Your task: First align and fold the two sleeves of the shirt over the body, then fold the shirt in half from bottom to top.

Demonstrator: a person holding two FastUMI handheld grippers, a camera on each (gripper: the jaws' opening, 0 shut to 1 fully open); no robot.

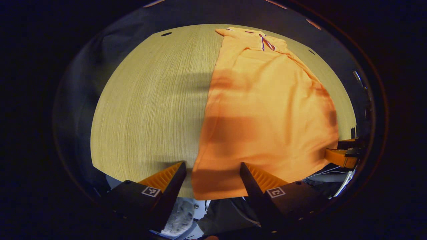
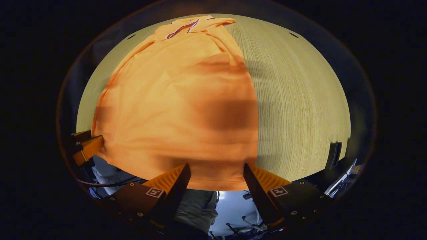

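Hem of the orange polo shirt [image 1: 267,110] overhangs the table [image 1: 150,110] edge at bottom centre of both views, collar far at the top, so its long axis runs away from the gaping left tongs [image 1: 213,173] and right tongs [image 2: 217,173], each at a hem corner; no writing is legible.

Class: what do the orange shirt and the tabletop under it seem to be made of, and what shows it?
Orange collared shirt: soft matte knit fabric, probably; it drapes and creases. Pale tabletop: wood or wood-look laminate, smooth, with fine straight grain lines; which one cannot be told.
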